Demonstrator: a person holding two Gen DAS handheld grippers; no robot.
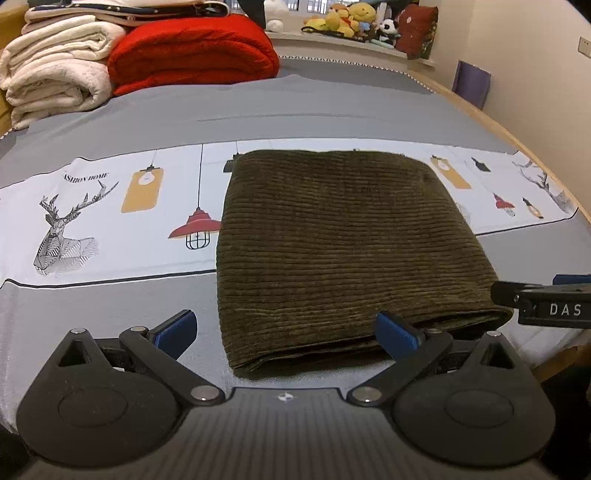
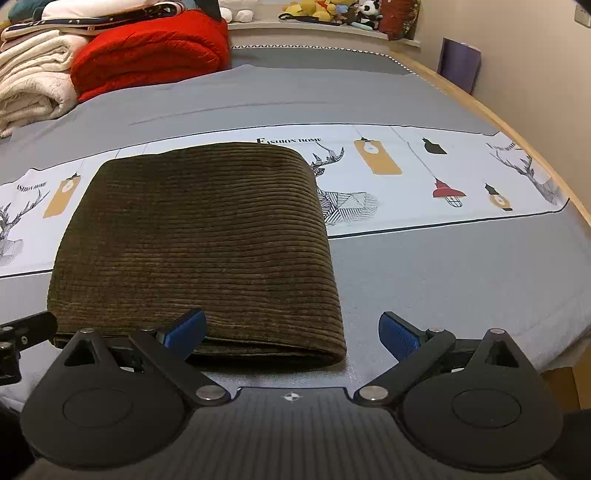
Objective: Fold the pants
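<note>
Left gripper (image 1: 286,330): I am seeing its jaws standing wide apart and gripping nothing, with the blue fingertips (image 1: 177,328) hanging just above the bed (image 1: 332,107). Its right fingertip is lying against the near edge of the pants (image 1: 343,240), though I cannot tell whether it is touching the cloth. Right gripper (image 2: 291,332): I am finding it spread just as wide, likewise gripping nothing, its left fingertip sitting at the near edge of the pants and its right one over bare grey sheet. I am also catching this gripper's black body, lettered "DAS", entering the left wrist view at the right margin, just beside the near right corner of the pants.

I am recording the pants as dark olive corduroy, folded into a thick rectangular stack and lying flat on the bed directly ahead of both grippers, the layered edges facing me. The far half of the stack is resting on a white printed band (image 2: 424,177) showing deer, lamps and the words "FASHION HOME"; the near half is resting on grey sheet.

Beyond, at the far left of the bed, I am noting a folded red blanket (image 1: 192,51) beside stacked cream blankets (image 1: 55,70). Plush toys (image 1: 351,20) are sitting on a ledge behind the bed.
</note>
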